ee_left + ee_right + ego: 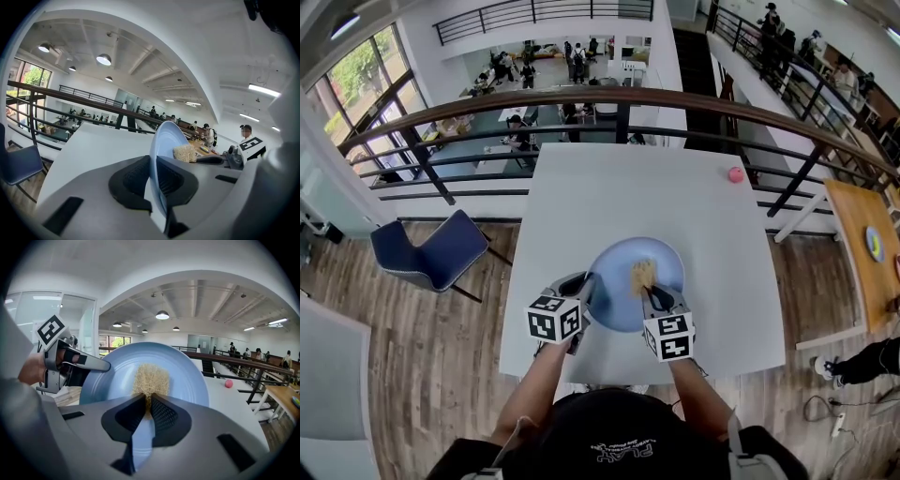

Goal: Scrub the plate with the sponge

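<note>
Left gripper (153, 176) is clamped narrow on the rim of the blue plate (614, 281), tilting it over the tabletop (628, 187). Right gripper (147, 408) pinches the fibrous sponge (151, 378) against the plate's centre. Plate looks rigid, slick and breakable, so grip the rim; sponge is light and squashy, so hold its rear end.

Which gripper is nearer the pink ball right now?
Right. The right gripper, holding the sponge on the plate, sits closer to the pink ball; the left gripper clamps the plate's left rim, farther away.

The sponge (643, 275) rests on the plate (614, 302) at the near end of the table (609, 197), ball (735, 174) beyond.
</note>
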Motion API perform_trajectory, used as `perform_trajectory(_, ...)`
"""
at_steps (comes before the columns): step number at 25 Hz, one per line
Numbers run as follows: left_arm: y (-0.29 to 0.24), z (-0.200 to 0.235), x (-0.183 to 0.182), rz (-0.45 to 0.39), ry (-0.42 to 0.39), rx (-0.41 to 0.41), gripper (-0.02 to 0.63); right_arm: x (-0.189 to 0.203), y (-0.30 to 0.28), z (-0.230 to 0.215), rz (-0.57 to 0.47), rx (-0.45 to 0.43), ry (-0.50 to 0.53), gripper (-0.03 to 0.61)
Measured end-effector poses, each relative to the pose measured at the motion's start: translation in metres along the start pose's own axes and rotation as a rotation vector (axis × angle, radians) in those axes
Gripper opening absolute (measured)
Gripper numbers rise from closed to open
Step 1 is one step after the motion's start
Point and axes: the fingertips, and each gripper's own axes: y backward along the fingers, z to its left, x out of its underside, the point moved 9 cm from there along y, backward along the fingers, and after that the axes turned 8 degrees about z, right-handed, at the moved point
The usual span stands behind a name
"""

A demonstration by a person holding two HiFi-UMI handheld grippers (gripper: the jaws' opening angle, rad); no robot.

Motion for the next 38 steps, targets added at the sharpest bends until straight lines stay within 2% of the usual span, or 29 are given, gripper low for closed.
perform_trajectory(7,0.004,0.007,0.005,0.009,0.009,-0.008,0.034,0.008,-0.005,-0.011,0.051,0.067,-0.012,0.044)
perform_trajectory(18,0.009,0.017,0.011,0.012,0.056,-0.030,0.034,0.006,-0.006,-0.027,0.071,0.074,-0.018,0.044)
perform_trajectory(21,0.013,0.018,0.010,0.005,0.061,-0.036,0.032,-0.007,0.000,-0.009,0.034,0.026,0.010,0.044)
perform_trajectory(26,0.016,0.021,0.012,-0.008,0.068,-0.044,0.031,-0.016,0.000,0.045,0.005,-0.142,0.047,0.044)
perform_trajectory(32,0.020,0.022,0.012,-0.016,0.072,-0.053,0.031,-0.017,-0.002,0.101,0.030,-0.295,0.160,0.044)
perform_trajectory(38,0.027,0.025,0.012,-0.048,0.099,-0.046,0.031,-0.007,-0.009,0.110,0.107,-0.377,0.283,0.044)
